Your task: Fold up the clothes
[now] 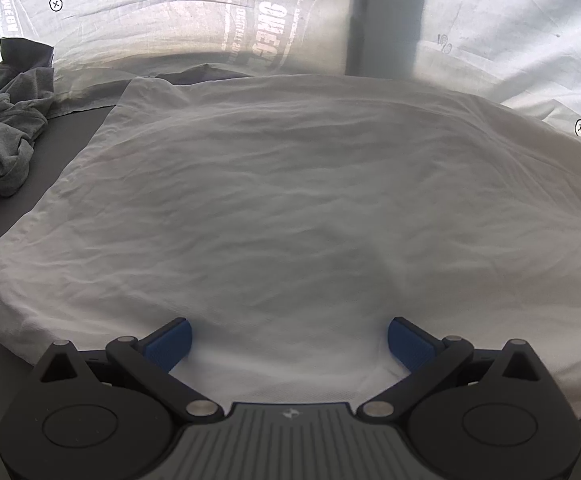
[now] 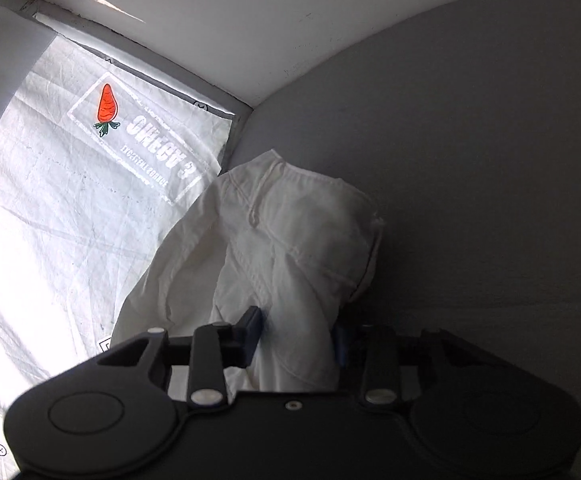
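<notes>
Right hand-held gripper (image 2: 296, 336) pinches a bunched white garment (image 2: 290, 240) hanging straight ahead. Left hand-held gripper (image 1: 289, 344), wide and empty, hovers over the spread white cloth's (image 1: 290, 200) near edge.

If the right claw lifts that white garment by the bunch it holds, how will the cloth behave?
Likely floppy: the white garment already sags in soft folds around the right claw. Probably light, being thin and wrinkled. The unheld part will likely trail.

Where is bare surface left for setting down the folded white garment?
Bare dark tabletop runs right of the bunched white garment, up to the wall. In the left view, only a strip separates it from the crumpled grey clothes.
</notes>
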